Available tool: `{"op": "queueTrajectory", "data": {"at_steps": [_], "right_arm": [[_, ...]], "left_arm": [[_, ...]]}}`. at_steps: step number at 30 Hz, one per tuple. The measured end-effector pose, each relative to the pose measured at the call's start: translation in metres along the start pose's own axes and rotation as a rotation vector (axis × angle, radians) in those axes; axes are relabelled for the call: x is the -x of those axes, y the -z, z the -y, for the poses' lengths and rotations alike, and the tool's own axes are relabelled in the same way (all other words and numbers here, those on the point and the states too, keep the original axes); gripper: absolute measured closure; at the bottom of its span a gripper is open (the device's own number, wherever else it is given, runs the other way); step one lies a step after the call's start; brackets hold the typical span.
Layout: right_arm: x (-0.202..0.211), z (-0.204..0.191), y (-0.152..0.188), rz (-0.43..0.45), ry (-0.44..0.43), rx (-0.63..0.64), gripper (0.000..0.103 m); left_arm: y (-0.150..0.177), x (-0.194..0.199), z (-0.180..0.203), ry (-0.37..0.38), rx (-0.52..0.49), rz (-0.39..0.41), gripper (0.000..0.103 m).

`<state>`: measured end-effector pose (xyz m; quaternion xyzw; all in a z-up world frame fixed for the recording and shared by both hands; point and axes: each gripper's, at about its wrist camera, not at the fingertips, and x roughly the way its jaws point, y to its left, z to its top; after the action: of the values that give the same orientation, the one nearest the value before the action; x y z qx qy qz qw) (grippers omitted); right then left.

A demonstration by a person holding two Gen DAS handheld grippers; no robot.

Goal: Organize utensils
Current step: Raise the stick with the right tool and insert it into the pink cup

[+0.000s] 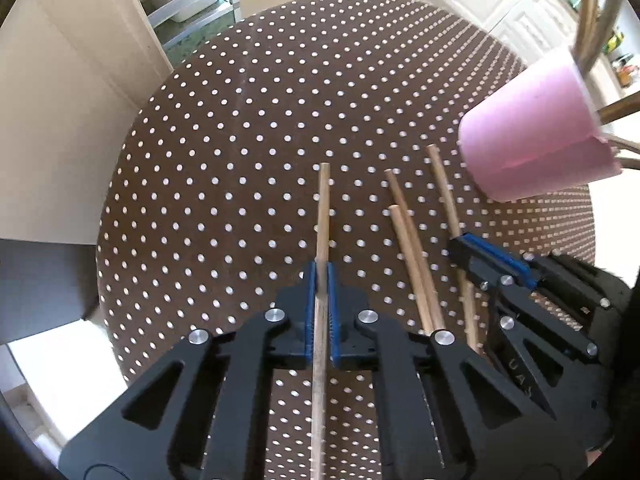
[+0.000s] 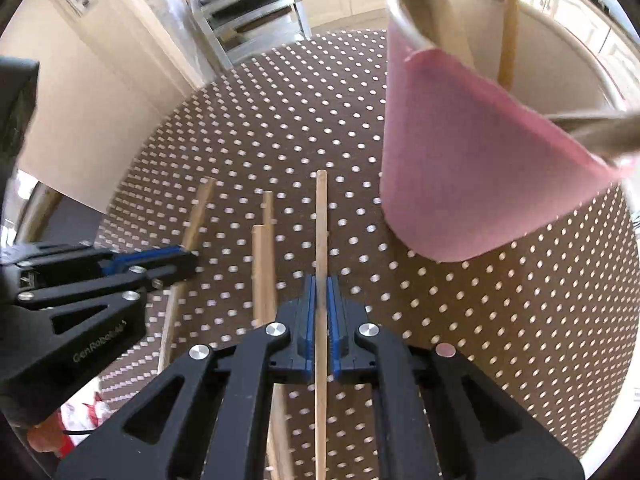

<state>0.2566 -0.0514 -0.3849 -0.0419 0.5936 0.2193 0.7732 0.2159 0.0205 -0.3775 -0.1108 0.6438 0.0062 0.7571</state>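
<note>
Chopsticks: 4 (image 1: pixel 323 216) on table (2 gripped), 1 pink cup (image 1: pixel 532 136).

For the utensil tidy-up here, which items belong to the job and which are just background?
Part of the job:
- thin wooden chopstick clamped in the left gripper
- thin wooden chopstick clamped in the right gripper
- two loose wooden chopsticks on the table
- pink cup holding utensils

Just there:
- brown polka-dot tablecloth
- metal shelf rack

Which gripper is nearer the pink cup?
Right. The right gripper, shut on a chopstick, sits just beside the pink cup. The left gripper, shut on its own chopstick, lies beyond two loose chopsticks.
</note>
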Motion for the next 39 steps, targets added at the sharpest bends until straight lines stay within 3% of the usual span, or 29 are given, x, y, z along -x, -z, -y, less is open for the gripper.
{"op": "queueTrajectory", "data": {"at_steps": [9,22,32,39], "right_arm": [[0.054,0.010,0.011,0.143,-0.124,-0.115,0.098],[0.150,0.000,0.043,0.383,-0.178,-0.140,0.098],[0.208,0.003,0.055,0.622,-0.133,-0.137,0.098],[0.247,0.024,0.062,0.884,-0.038,-0.178,0.098]], "left_arm": [[0.012,0.056,-0.002,0.117,-0.031,0.125,0.097],[0.031,0.156,0.011,0.238,-0.149,0.305,0.097],[0.025,0.216,0.037,0.314,-0.216,0.424,0.097],[0.014,0.248,0.057,0.343,-0.250,0.503,0.097]]}}
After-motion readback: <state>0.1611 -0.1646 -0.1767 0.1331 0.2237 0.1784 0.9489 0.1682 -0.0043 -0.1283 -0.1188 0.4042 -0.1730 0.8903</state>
